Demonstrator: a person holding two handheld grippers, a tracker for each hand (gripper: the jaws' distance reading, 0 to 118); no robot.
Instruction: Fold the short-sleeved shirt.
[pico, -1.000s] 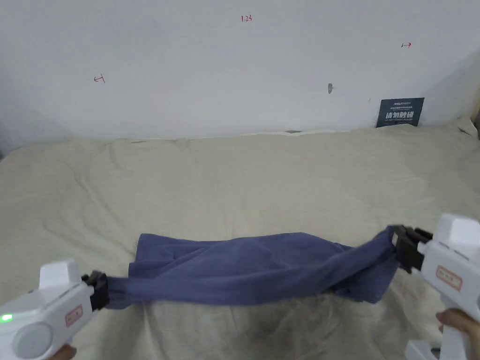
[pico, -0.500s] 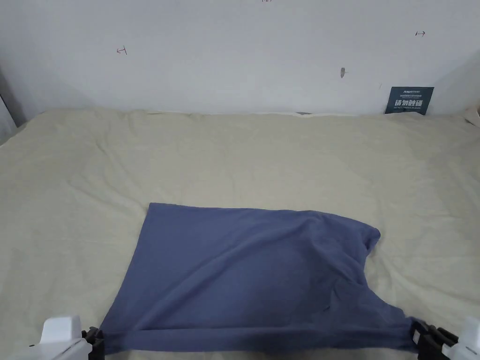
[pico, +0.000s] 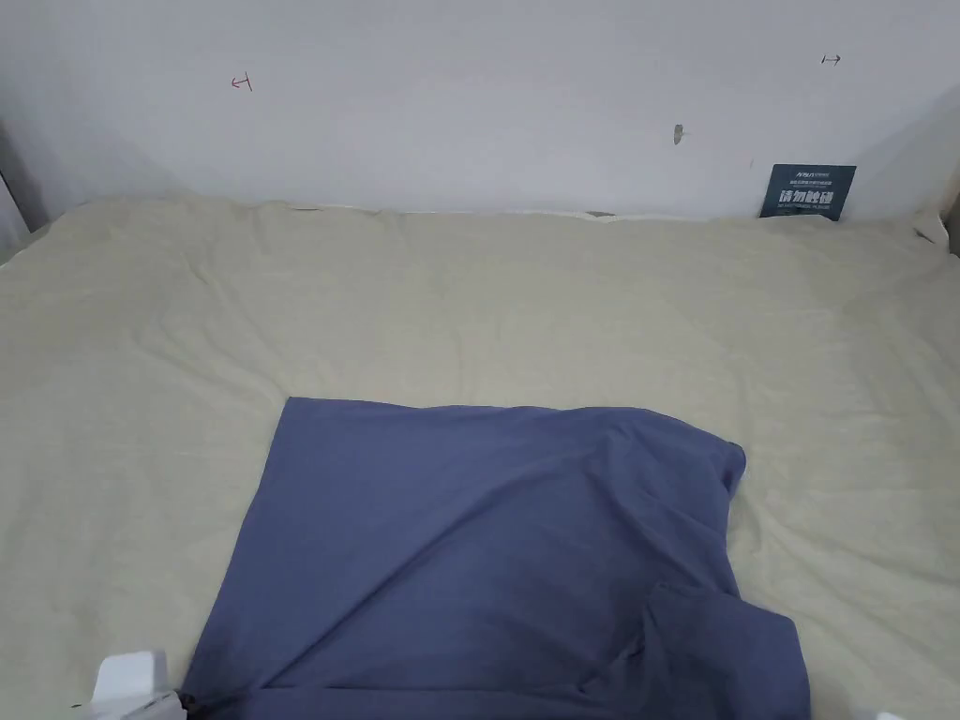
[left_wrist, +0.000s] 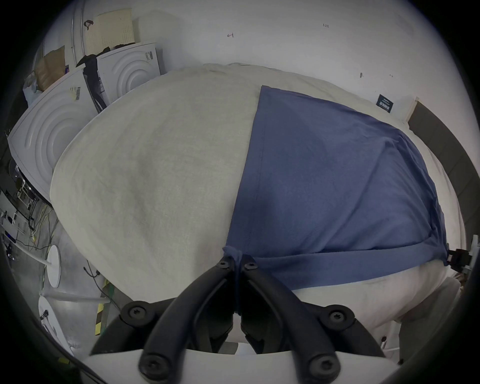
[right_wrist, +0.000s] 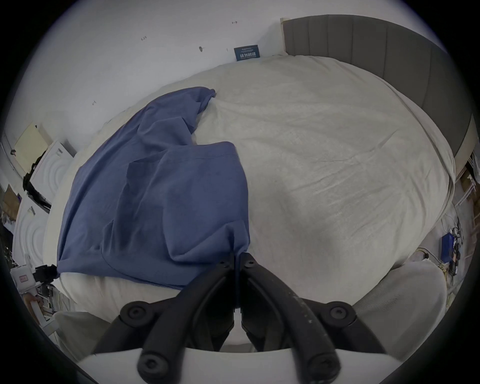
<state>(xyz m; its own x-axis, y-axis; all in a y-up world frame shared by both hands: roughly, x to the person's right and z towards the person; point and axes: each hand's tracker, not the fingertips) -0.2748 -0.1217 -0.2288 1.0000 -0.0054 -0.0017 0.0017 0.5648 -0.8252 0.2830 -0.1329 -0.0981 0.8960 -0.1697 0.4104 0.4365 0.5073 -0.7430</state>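
Bed: a wide surface under a cream, lightly creased cover, running back to a white wall; everything below is placed against it.
Headboard: grey and padded, standing along 1 side of the bed in the right gripper view.
Shirt: blue, short-sleeved, spread mostly flat on the near half of the bed. Its far edge lay about midway across the bed, and its near edge reached the bed's front edge. Diagonal creases ran across the cloth. 1 sleeve was folded over the body on the right side, toward the headboard.
Left gripper: at the bed's front edge, at the shirt's near left corner. Its 2 black jaws were pressed together with a bunch of the blue hem pinched between them. In the head view its white housing sat just beside that corner. From the pinch a taut band of cloth ran along the bed's front edge toward the other gripper.
Right gripper: at the bed's front edge, at the shirt's near right corner, well apart from the left one. Its 2 jaws were closed to a thin line, gripping the edge of the cloth just under the folded sleeve.
Sign: small and dark, on the wall above the bed's far edge, near the headboard.
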